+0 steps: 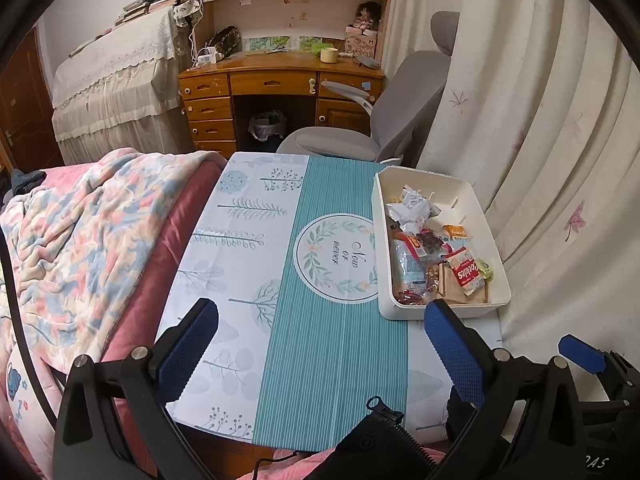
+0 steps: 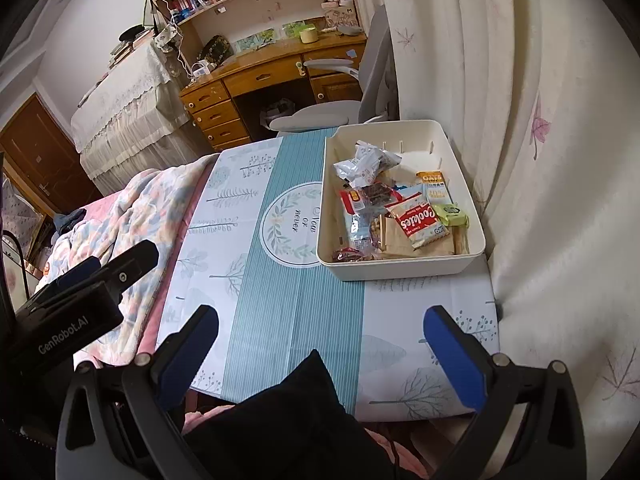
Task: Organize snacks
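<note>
Both claws, left claw [image 1: 320, 344] and right claw [image 2: 320, 348], spread wide and empty, poised near above the counter [image 1: 328, 360]. Far right, against the curtain [image 2: 540, 160], white bin [image 2: 400, 270] corralling the snacks [image 2: 420, 222], apparently all gathered inside.

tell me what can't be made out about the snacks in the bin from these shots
- Lowest snacks in the white bin: both views, covered by the Cookies packet and the silver packets.
- Small print on the orange packet: too small, both views.
- Bin's near inner corner: left wrist view, behind the left gripper finger.
</note>
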